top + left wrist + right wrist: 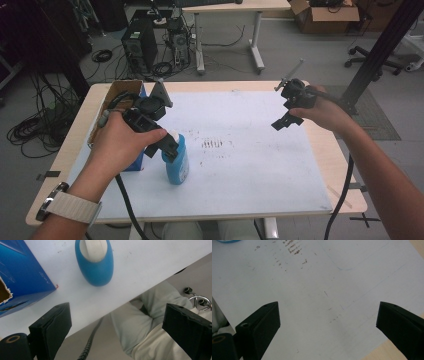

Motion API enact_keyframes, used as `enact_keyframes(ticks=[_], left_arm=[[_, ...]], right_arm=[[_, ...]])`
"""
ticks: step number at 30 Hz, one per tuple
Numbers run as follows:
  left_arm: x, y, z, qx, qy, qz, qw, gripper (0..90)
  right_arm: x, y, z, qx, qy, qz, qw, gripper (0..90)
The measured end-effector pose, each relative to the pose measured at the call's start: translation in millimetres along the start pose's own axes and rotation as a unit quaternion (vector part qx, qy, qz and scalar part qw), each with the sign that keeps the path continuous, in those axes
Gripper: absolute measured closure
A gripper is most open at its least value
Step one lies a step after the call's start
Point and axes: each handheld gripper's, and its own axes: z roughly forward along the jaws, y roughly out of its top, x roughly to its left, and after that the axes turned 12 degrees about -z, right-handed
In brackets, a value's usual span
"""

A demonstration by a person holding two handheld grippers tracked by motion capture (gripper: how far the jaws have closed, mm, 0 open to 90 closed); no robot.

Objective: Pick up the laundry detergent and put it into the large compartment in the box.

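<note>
your left tongs [170, 148] hang open w/ nothing between the jaws; the blue bottle [178, 162] stands upright on the white surface [250, 165] just below them, beside the blue box [131, 161]. your right tongs [283, 123] are open too, well apart from the bottle, above bare surface.

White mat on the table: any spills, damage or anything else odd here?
Yes. The white mat carries a patch of brown specks near its middle, like dried residue. The blue box beside the blue bottle has a ragged torn hole in one face.
</note>
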Motion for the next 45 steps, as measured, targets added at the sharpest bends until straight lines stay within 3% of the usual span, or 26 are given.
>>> enact_keyframes(ticks=[13, 26, 45], left_arm=[[-5.3, 4.6, -10.7, -0.017, -0.005, -0.025, 0.9995, 7.9], [-15.0, 16.8, -29.9, -0.031, 0.009, -0.051, 0.9982, 7.9], [-17.1, 39.4, -24.4, -0.038, 0.011, -0.075, 0.9964, 6.6]], right_arm=[[0.7, -1.5, -3.1, -0.002, 0.000, -0.001, 1.0000, 5.3], [2.7, -4.5, -9.6, -0.005, -0.004, -0.002, 1.0000, 5.4], [1.6, -1.9, -7.2, -0.005, -0.002, -0.006, 1.0000, 5.6]])
